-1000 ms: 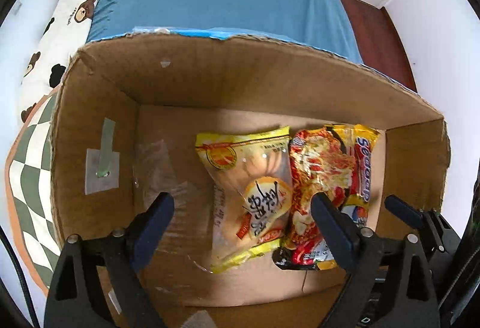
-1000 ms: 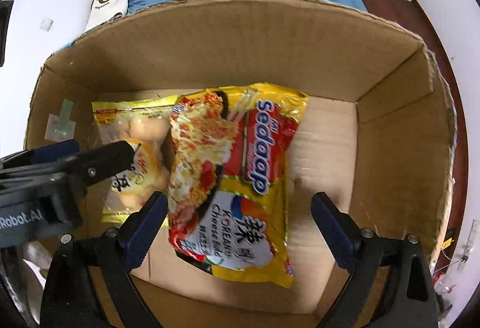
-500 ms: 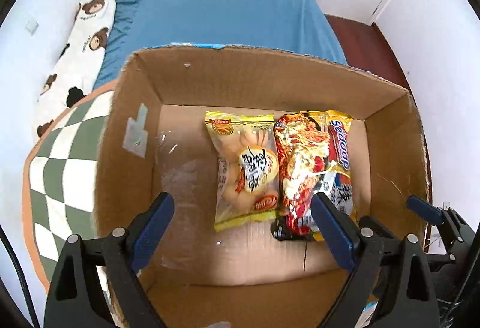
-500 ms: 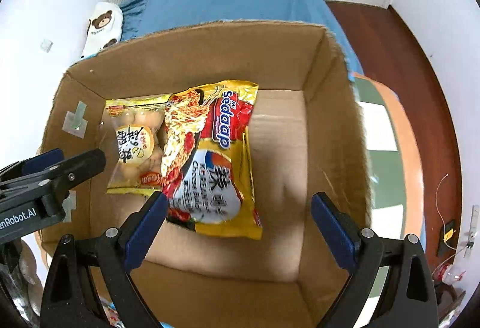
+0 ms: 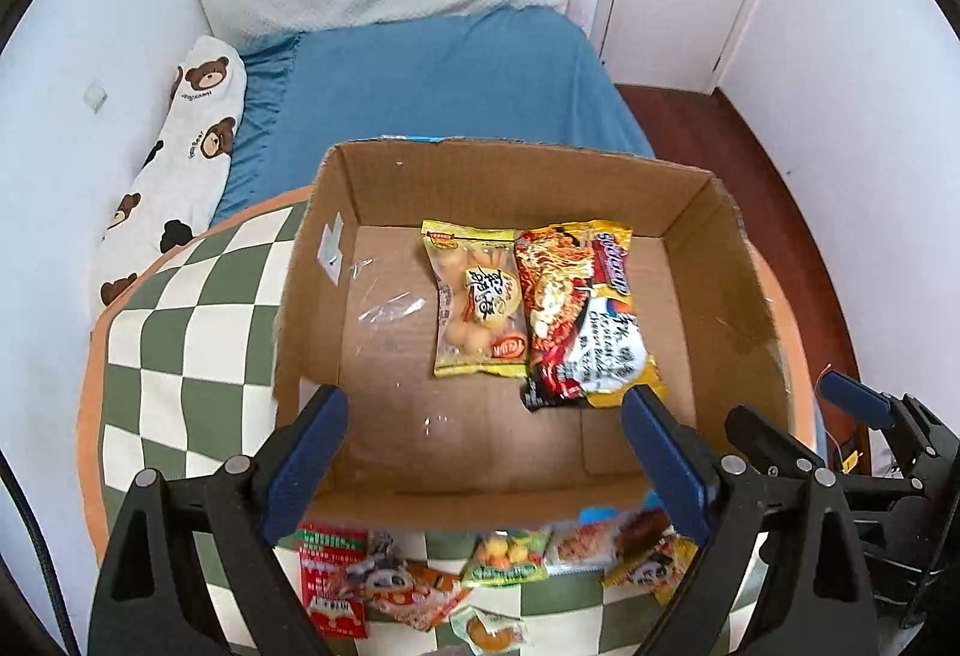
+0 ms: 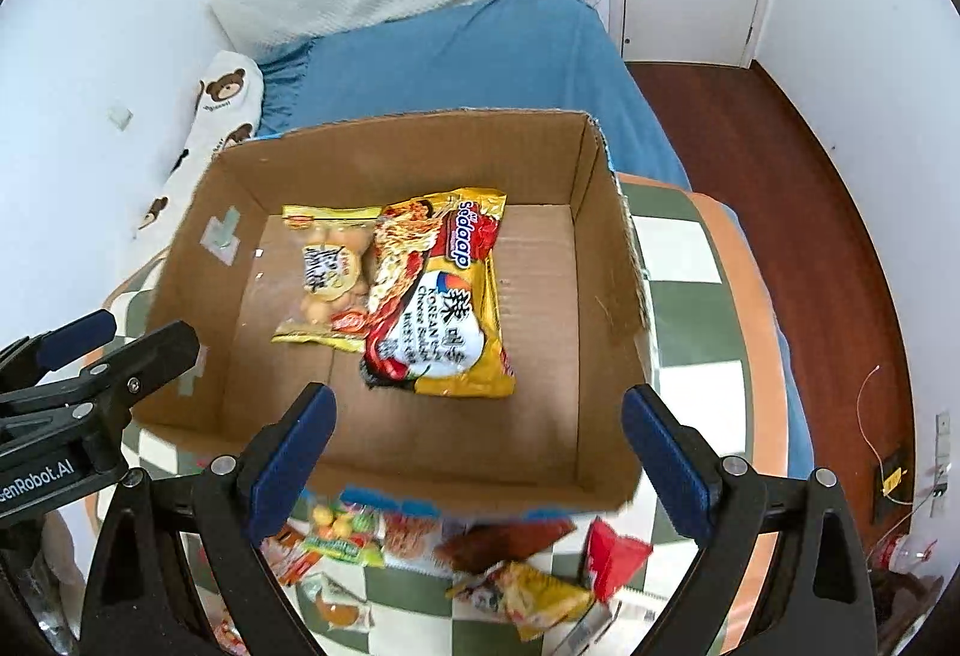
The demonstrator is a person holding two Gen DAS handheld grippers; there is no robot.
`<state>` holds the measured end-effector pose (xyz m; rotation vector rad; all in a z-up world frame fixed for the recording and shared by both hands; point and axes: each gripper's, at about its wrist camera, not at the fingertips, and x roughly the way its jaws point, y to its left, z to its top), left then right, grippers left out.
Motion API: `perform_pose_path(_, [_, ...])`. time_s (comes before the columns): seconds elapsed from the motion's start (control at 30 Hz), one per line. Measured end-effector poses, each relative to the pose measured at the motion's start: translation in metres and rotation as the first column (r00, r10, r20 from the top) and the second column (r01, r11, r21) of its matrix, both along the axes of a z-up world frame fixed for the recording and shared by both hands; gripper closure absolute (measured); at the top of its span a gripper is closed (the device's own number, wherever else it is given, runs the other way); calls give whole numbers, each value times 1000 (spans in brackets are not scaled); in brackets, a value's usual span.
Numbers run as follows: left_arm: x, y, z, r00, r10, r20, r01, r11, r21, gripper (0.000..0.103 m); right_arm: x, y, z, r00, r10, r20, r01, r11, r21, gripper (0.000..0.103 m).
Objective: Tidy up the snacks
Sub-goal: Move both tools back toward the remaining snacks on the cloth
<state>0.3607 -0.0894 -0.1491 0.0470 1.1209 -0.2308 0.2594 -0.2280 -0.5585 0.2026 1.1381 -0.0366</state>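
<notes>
Left wrist view: two snack packets lie flat on the floor of the cardboard box (image 5: 714, 260), side by side and touching. The yellow snack packet (image 5: 477, 305) sits on the left; the Sedaap noodle packet (image 5: 579, 314) sits on the right, its edge overlapping the first. Much of the box floor around the pair lies bare. The box stands on a green-and-white checkered cushion (image 5: 174, 332), which lies against a blue bed (image 5: 438, 80) with a bear-print pillow (image 5: 180, 158) along the wall. Loose snack packets (image 5: 420, 572) lie on the cushion just outside the near wall of the box, some blurred. The left gripper (image 5: 480, 452) hangs above the near wall, jaws spread wide, nothing between them.

Right wrist view: the right gripper (image 6: 474, 452) is likewise released and empty, above the near edge of the box. More loose packets are scattered on the cushion below it, among them a red packet (image 6: 612, 554).
</notes>
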Motion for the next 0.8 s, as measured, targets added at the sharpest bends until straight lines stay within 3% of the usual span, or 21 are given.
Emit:
perform_pose_path(0.3, [-54, 21, 13, 1000, 25, 16, -24, 999, -37, 10, -44, -2, 23, 1000, -14, 14, 13, 999, 48, 5])
perform_pose_path(0.47, [-84, 44, -18, 998, 57, -35, -57, 998, 24, 10, -77, -6, -2, 996, -36, -80, 46, 991, 124, 5])
perform_pose_path(0.57, [-105, 69, -53, 987, 101, -123, -94, 994, 64, 10, -101, -3, -23, 987, -33, -156, 60, 984, 170, 5])
perform_pose_path(0.63, [-119, 92, -82, 967, 143, -210, -130, 989, 72, 10, -117, 4, -47, 976, -22, -216, 70, 974, 214, 7])
perform_pose_path(0.73, [-142, 133, -130, 898, 238, -371, -233, 971, 59, 10, -129, 19, -74, 957, 18, -290, 57, 967, 249, 19])
perform_pose_path(0.8, [-157, 157, -152, 855, 299, -424, -307, 950, 52, 10, -134, 35, -90, 945, 59, -322, 32, 962, 272, 23])
